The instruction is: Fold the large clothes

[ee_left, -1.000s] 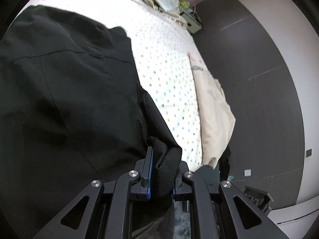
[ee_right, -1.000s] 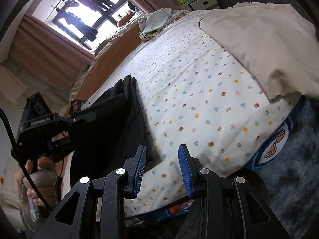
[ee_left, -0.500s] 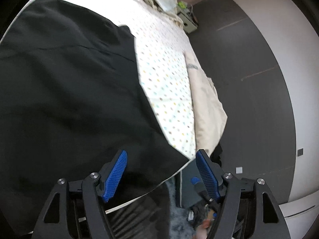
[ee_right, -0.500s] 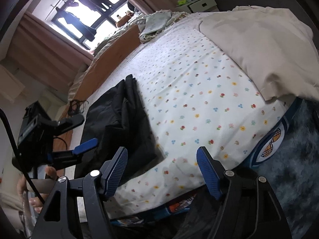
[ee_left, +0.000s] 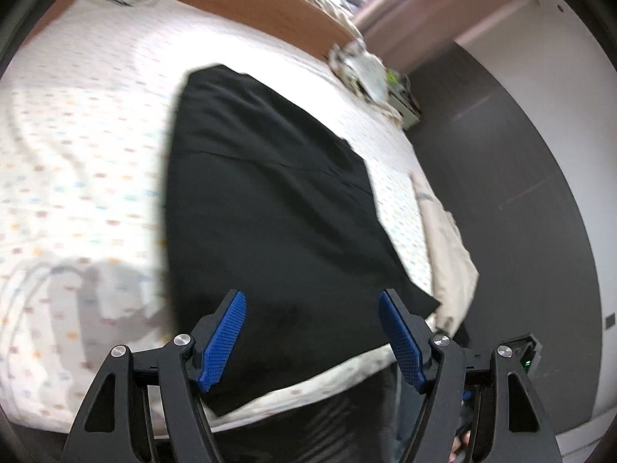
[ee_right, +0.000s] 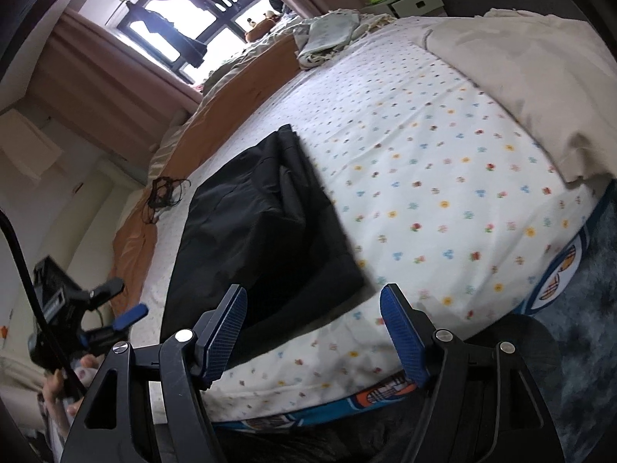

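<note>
A black garment (ee_left: pixel 270 208) lies flat on a bed, folded into a long panel. Its long axis runs from the bed's near edge away toward the far side, where an orange-brown blanket (ee_right: pixel 216 115) lies.

The left gripper (ee_left: pixel 312 332) hangs over the garment's near end, pointing down and forward. Its blue fingers (ee_left: pixel 223 335) stand wide apart and released, with nothing between them. The cloth's near edge lies directly ahead of and below them.

The right gripper (ee_right: pixel 314 332) also stands released and empty. From its view the garment's near right corner (ee_right: pixel 347 281) sits just ahead of the fingers, slightly left of centre. Both hands are near that end, with the left one more squarely over the cloth. A likely next fold would carry the near end toward the far end.

The bed sheet (ee_right: pixel 443 200) is white with small coloured flowers. A cream cover (ee_right: pixel 532 88) lies on the right side. A small pile of pale cloth (ee_right: pixel 327 34) rests at the far right corner.

Beyond are a bright window (ee_right: pixel 185 27) with pinkish curtains, a dark wall on the right and a dark blue rug (ee_right: pixel 586 289) on the floor.
</note>
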Demonstrator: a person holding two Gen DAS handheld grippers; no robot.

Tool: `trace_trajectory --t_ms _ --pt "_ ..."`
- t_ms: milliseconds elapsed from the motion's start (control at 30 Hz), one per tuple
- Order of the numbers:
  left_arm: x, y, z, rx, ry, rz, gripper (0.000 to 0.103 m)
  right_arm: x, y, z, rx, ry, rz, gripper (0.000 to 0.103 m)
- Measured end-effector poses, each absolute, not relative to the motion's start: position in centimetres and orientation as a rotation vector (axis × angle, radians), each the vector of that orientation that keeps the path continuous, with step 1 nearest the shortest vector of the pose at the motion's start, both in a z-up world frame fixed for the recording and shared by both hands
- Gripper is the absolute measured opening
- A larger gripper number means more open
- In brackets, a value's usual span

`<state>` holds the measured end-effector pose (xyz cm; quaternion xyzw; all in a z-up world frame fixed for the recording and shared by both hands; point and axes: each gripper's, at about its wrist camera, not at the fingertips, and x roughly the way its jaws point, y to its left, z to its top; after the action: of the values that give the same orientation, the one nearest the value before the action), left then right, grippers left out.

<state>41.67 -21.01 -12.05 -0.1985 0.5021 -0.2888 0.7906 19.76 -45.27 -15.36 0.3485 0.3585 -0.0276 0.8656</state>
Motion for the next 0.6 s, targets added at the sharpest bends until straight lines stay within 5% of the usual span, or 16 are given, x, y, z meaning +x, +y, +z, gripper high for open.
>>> trace_trajectory --t_ms 500,600 --pt "40.6 -17.4 -17.8 -0.450 1.177 -0.550 0.072 25.3 -45.1 -16.1 0.771 0.761 -0.047 0.070" --pt "40.6 -18.7 -18.9 -0.435 1.200 -0.553 0.072 26.3 -45.5 -16.7 0.782 0.777 -0.046 0.029"
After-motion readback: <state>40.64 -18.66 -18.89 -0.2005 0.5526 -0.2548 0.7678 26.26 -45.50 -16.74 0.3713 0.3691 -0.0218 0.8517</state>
